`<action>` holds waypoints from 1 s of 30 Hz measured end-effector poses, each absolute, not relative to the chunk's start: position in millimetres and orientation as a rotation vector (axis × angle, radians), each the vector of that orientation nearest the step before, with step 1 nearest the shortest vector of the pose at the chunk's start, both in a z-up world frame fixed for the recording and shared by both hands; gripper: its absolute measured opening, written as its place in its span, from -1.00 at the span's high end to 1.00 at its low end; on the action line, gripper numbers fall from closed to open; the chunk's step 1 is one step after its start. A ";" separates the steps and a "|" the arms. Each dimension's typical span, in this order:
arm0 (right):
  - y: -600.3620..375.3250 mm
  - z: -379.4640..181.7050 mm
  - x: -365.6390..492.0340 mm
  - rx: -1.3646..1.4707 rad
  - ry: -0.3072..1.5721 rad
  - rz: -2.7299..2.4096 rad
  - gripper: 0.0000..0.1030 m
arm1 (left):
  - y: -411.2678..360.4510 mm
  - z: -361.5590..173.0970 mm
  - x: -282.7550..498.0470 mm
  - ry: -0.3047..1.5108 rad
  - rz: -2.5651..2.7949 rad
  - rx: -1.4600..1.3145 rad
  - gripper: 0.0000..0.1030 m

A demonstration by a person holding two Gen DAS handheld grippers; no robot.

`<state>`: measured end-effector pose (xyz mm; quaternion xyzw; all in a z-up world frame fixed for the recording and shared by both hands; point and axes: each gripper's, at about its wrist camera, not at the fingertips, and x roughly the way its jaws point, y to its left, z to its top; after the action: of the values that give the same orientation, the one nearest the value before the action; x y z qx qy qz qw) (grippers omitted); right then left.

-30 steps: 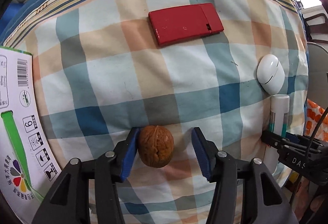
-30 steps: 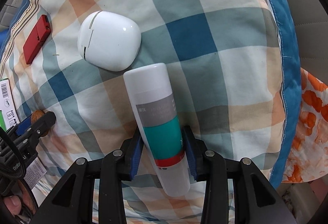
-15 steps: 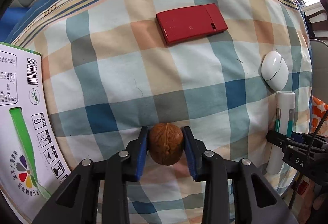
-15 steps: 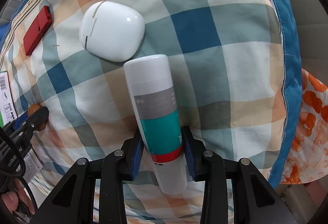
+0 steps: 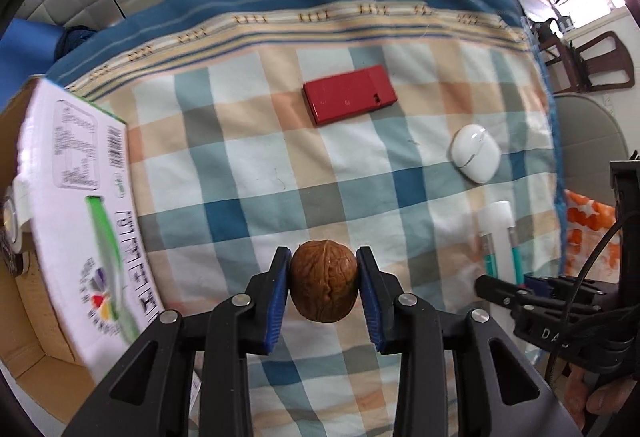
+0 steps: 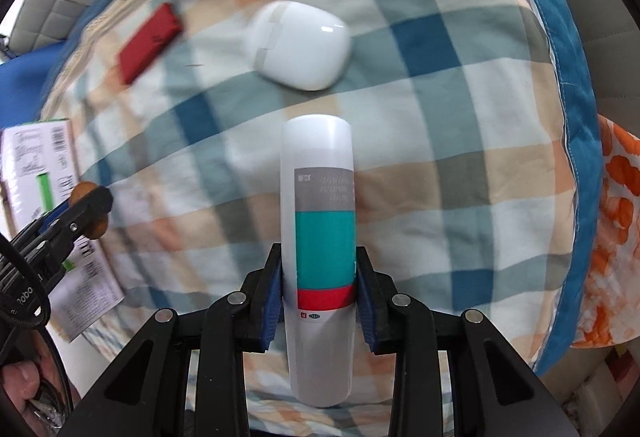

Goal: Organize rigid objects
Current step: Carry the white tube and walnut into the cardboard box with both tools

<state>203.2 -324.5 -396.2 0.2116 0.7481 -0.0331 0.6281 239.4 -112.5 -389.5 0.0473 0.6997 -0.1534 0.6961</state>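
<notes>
My left gripper is shut on a brown walnut and holds it above the checked cloth. My right gripper is shut on a white bottle with grey, teal and red bands, lifted off the cloth. The bottle also shows in the left wrist view. A red flat case and a white rounded earbud case lie on the cloth; both show in the right wrist view too, the red case and the white case.
An open cardboard box with a white printed flap stands at the left, seen also in the right wrist view. An orange-patterned fabric lies off the cloth's right edge. A padded wall and chairs are behind.
My left gripper closed on the walnut and lifted it. My right gripper raised the bottle off the cloth and pulled back, so more of the cloth and box shows.
</notes>
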 end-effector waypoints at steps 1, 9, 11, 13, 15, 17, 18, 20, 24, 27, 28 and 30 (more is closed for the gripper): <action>-319.6 -390.4 202.3 0.490 1.706 -0.068 0.33 | -109.1 -381.8 236.8 1.550 -0.348 0.096 0.41; -267.5 -325.0 209.2 0.461 1.609 0.031 0.33 | -66.9 -306.9 240.7 1.435 -0.383 0.032 0.41; -251.7 -305.9 209.5 0.456 1.585 0.069 0.33 | -45.4 -287.0 239.8 1.400 -0.383 0.007 0.41; -234.6 -287.3 209.1 0.464 1.557 0.102 0.33 | -28.8 -275.8 240.9 1.367 -0.371 -0.010 0.41; -213.8 -264.8 208.6 0.461 1.527 0.146 0.33 | -0.9 -259.1 238.7 1.335 -0.352 -0.028 0.41; -184.0 -244.5 209.5 0.445 1.503 0.203 0.33 | 21.6 -250.6 236.2 1.314 -0.331 -0.042 0.41; -169.6 -235.8 209.8 0.443 1.489 0.221 0.33 | 40.6 -244.5 234.4 1.301 -0.312 -0.051 0.41; -142.9 -223.9 209.3 0.422 1.477 0.260 0.33 | 70.2 -240.7 231.7 1.290 -0.281 -0.060 0.41; -66.2 -216.1 214.9 0.400 1.463 0.315 0.33 | 128.4 -250.3 228.4 1.311 -0.219 -0.082 0.41; -14.7 -230.4 220.0 0.406 1.495 0.353 0.33 | 178.0 -275.4 231.3 1.360 -0.159 -0.120 0.41; -2.2 -233.8 220.9 0.394 1.497 0.352 0.33 | 189.2 -281.9 232.1 1.375 -0.153 -0.137 0.41; 31.5 -250.8 226.0 0.371 1.514 0.356 0.33 | 211.5 -300.3 235.1 1.412 -0.132 -0.172 0.41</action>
<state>226.0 31.5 -250.8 0.1664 0.6789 0.1595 0.6971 235.1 211.5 -300.3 -0.0790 0.6476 -0.0607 0.7554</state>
